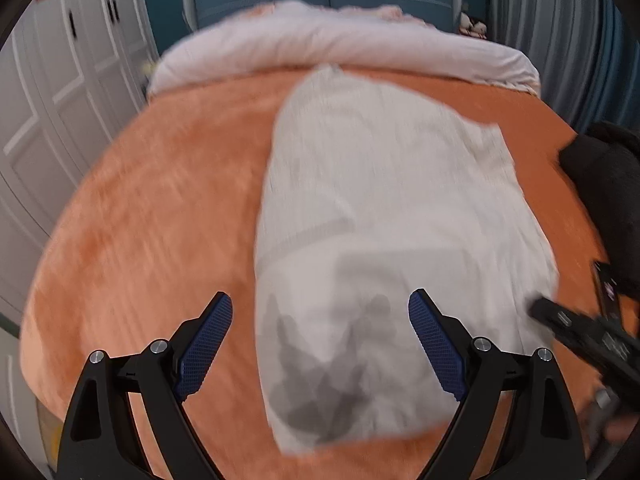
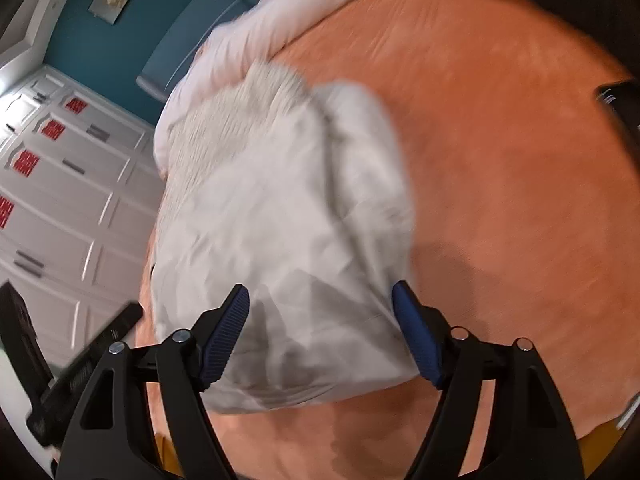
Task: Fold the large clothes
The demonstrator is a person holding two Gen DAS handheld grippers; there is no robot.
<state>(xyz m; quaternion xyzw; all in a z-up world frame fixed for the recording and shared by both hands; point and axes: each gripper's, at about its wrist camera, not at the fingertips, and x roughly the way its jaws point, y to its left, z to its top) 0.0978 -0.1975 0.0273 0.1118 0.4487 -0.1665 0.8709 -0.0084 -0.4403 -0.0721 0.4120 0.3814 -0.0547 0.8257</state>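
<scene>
garment (image 1: 384, 216): pale grey, folded, centre frame on orange bedspread (image 1: 160, 220) | pink duvet (image 1: 320, 48) upper frame | left gripper (image 1: 320, 320), right gripper (image 2: 320, 308): jaws apart, empty

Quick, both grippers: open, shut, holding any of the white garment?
Left gripper: open, holding nothing, above the white garment.
Right gripper: open, holding nothing.
</scene>
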